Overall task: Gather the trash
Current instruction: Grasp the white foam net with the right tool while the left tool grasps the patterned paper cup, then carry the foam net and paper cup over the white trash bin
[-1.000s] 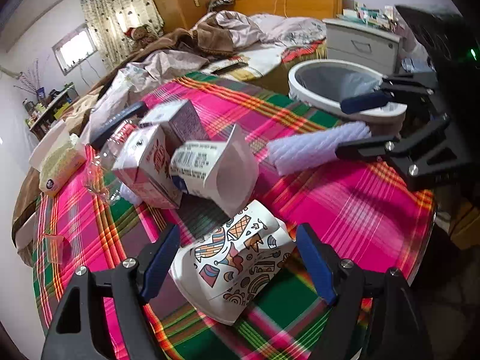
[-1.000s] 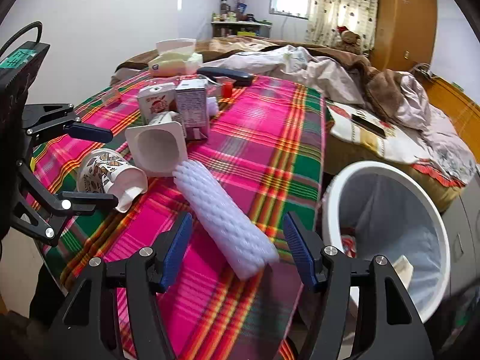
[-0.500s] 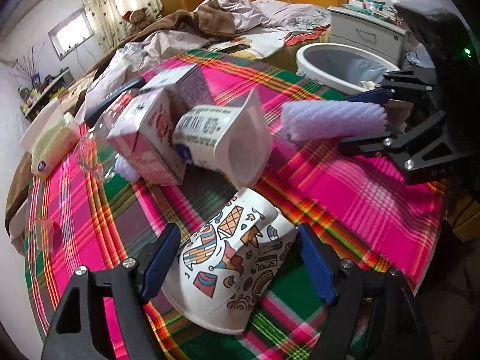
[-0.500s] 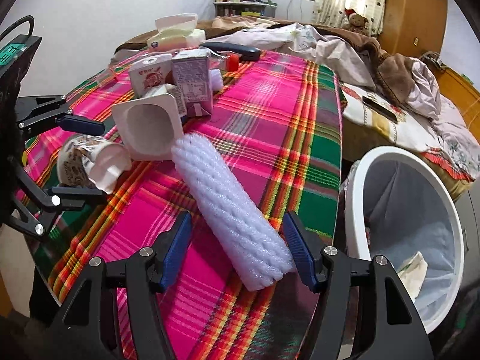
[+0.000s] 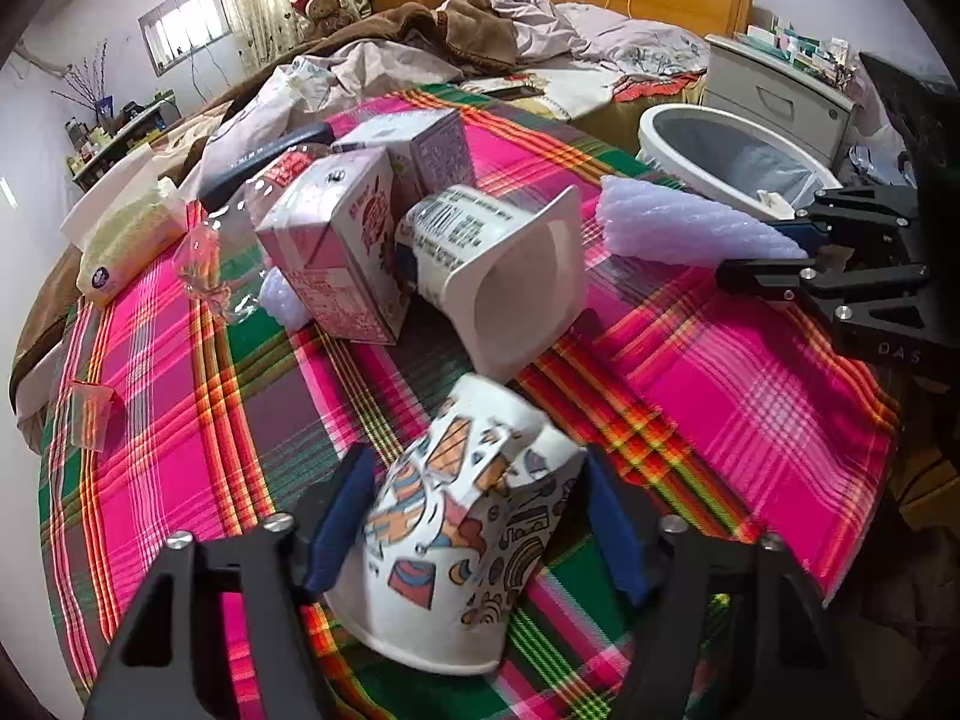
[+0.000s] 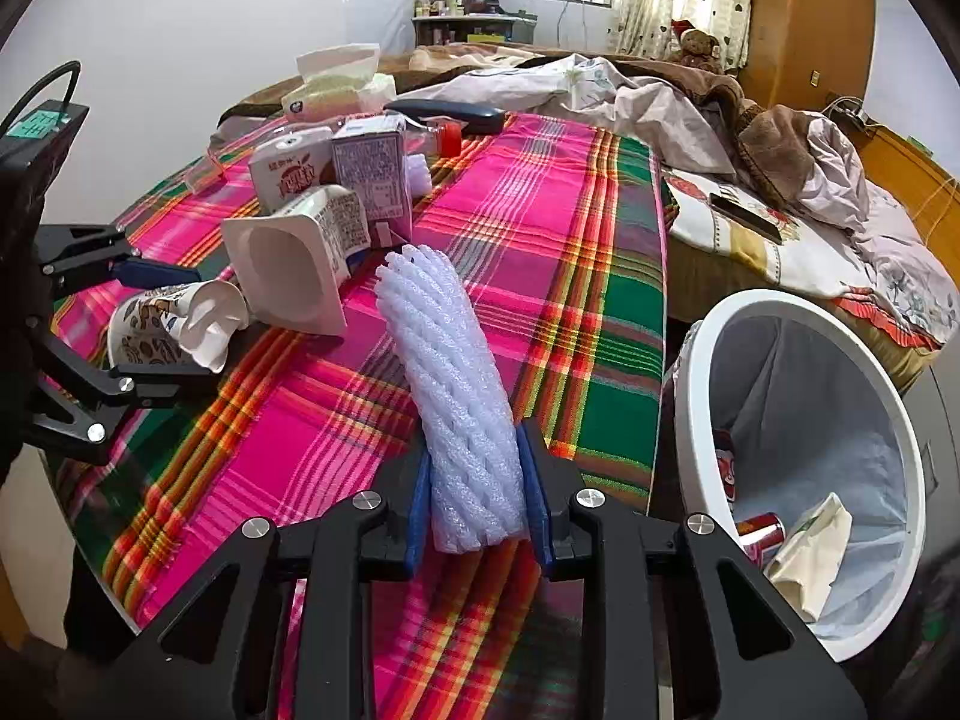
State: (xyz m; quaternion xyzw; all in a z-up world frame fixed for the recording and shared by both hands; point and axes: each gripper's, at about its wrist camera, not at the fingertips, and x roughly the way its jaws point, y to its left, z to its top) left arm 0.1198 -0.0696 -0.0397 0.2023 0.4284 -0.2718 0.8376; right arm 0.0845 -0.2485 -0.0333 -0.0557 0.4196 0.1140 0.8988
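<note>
Beside the trash bin, a foam sleeve is pinched at its near end by the closing right gripper, its long axis running away along the fingers. Farther from the bin, a crumpled paper cup is squeezed by the closing left gripper. A second ago both jaws were spread wide around these things, untouched.
</note>
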